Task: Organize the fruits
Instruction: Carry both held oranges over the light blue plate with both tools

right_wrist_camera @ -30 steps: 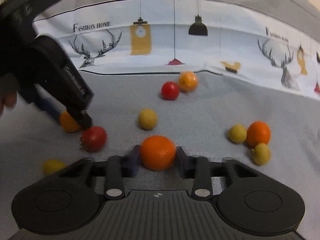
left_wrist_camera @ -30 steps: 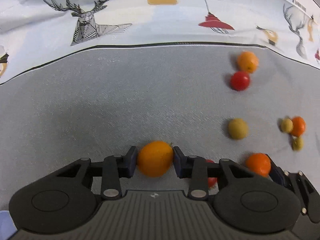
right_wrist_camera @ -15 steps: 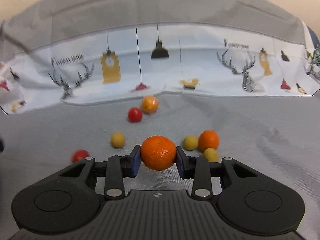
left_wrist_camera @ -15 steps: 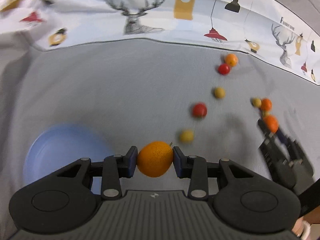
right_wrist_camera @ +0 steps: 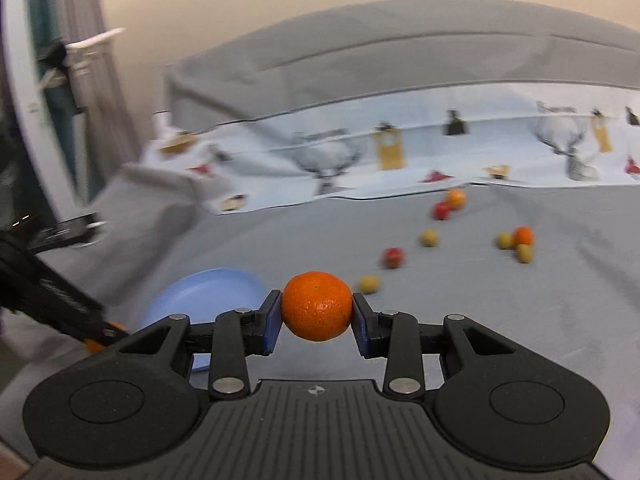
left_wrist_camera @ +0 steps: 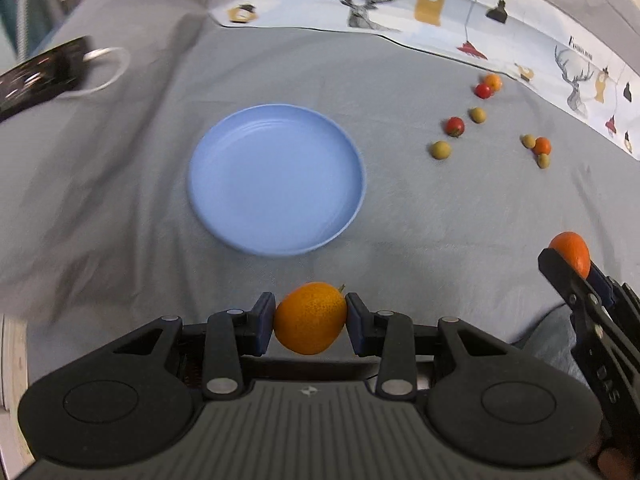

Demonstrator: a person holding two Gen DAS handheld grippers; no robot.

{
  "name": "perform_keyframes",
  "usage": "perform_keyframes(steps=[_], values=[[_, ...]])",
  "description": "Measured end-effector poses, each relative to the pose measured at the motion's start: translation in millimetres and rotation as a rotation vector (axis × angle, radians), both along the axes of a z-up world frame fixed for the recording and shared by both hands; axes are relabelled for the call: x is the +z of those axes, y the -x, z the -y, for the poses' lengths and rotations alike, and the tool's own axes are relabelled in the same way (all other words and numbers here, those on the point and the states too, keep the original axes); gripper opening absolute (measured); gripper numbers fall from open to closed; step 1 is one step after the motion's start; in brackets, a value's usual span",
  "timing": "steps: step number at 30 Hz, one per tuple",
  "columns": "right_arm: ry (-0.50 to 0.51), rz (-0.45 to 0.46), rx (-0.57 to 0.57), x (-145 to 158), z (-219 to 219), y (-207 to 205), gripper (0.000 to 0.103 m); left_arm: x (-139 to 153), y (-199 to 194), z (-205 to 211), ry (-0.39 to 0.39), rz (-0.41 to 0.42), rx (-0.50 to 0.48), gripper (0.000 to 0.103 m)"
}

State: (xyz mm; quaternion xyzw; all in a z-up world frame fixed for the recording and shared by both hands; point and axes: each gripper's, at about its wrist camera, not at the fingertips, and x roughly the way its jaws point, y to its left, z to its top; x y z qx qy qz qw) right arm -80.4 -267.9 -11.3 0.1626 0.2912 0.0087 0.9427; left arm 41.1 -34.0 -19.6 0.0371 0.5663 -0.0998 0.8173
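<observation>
Left tool (left_wrist_camera: 310, 320): your pads are clamped on a yellow-orange kumquat (left_wrist_camera: 310, 318), held above the grey cloth, just short of the near rim of the blue plate (left_wrist_camera: 224, 152).
Right tool (right_wrist_camera: 316, 307): you grip a deeper orange mandarin (right_wrist_camera: 317, 306) between both pads, clear of the cloth.
Blue plate: bare, nothing on it.
Loose fruits (left_wrist_camera: 455, 126): red, yellow-green and orange pieces scattered on the cloth, well apart from your plate, toward the deer-print fabric (left_wrist_camera: 440, 12).

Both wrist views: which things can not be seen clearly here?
- Plate, right wrist view: near part hidden behind the right hand-held gripper.
- Black object, left wrist view: blurred, cut by the left edge.
- Small fruits, right wrist view: blurred, kind unclear.
</observation>
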Motion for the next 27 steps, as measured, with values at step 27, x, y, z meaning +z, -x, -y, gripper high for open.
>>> perform_keyframes(steps=[27], values=[[0.182,-0.002,0.203,55.9,-109.7,30.5,0.038,23.6,76.5,-75.9,0.148,0.194,0.063,0.042]])
